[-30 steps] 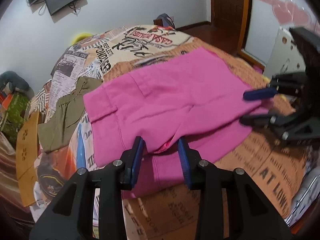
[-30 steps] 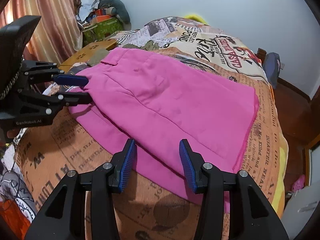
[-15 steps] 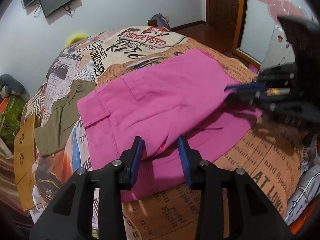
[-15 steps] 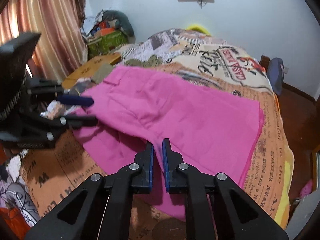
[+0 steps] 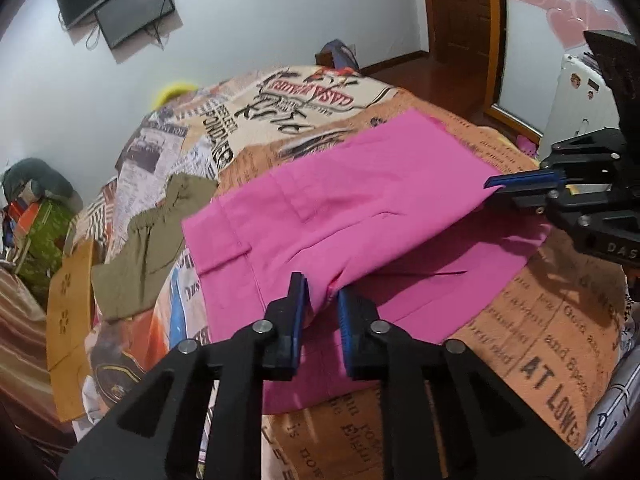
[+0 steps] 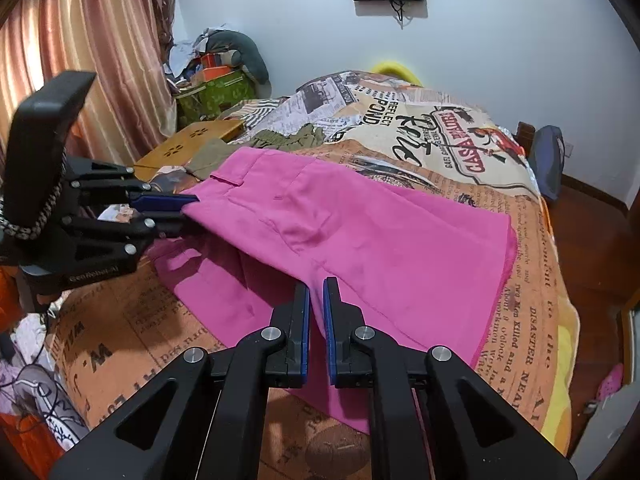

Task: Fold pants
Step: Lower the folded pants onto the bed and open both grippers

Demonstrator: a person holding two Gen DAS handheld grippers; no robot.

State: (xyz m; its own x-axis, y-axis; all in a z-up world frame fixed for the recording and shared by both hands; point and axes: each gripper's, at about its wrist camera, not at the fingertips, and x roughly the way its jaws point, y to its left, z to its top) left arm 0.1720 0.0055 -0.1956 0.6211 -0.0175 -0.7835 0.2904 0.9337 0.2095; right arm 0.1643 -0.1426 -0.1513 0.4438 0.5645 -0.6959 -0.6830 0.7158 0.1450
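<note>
Now mid-fold: top layer of pink pants pinched along its near edge and raised off the lower layer. Left claw closing on a fabric ridge near the waistband, cloth between the pads. Right claw clamped together on the same edge, further toward the hem. Next, probably: lifting both grips evenly and carrying the layer across without letting the edge slip or the lower leg drag along. Pants spread on the bed, right of an olive garment; smooth, thin cloth, waistband and a pocket seam showing, hem slightly frayed, lower leg lying flat beneath.
</note>
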